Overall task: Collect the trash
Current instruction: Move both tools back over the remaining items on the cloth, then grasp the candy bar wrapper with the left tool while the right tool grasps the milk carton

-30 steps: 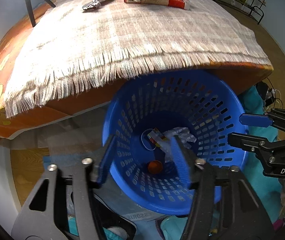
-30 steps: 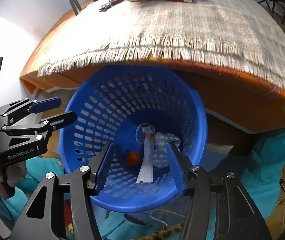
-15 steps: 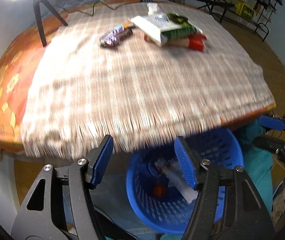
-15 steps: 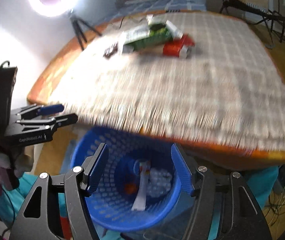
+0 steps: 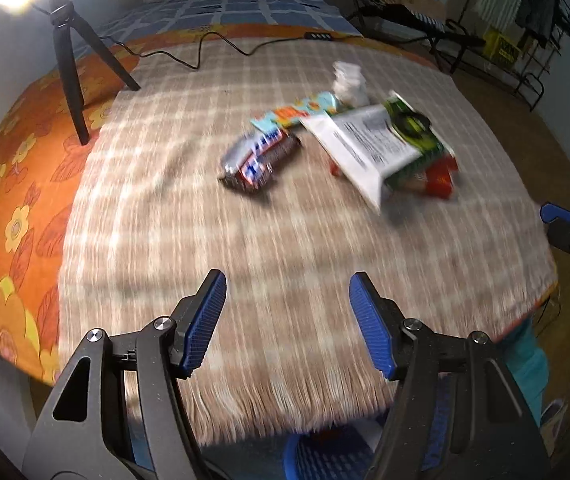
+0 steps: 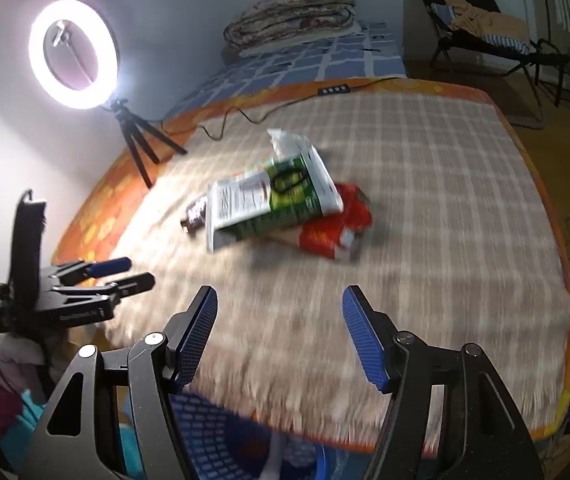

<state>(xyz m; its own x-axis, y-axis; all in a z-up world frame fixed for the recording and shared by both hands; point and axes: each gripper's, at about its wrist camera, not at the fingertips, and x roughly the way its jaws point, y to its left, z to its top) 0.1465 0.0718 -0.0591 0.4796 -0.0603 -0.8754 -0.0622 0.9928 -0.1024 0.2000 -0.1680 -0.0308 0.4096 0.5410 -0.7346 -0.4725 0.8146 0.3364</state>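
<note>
Left gripper [image 5: 287, 320] and right gripper [image 6: 279, 334], both spread wide and empty, lower centre; green-and-white packet [image 6: 273, 200] mid-frame on checked cloth [image 6: 425, 200]; blue basket [image 6: 213, 436] at bottom edge

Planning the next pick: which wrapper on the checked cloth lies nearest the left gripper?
The crumpled silver-and-blue foil wrapper; the white-and-green pouch and red packet lie farther right of the left gripper.

I see a cloth [image 5: 285, 240] spread on the table. Near its far middle lies a pile of trash: a big packet [image 5: 377, 144] on top of a box [image 5: 437, 178], a wrapper [image 5: 259, 158] just left of them. A tripod [image 5: 71, 72] stands at the far left. The basket [image 6: 213, 436] sits below the near edge.
</note>
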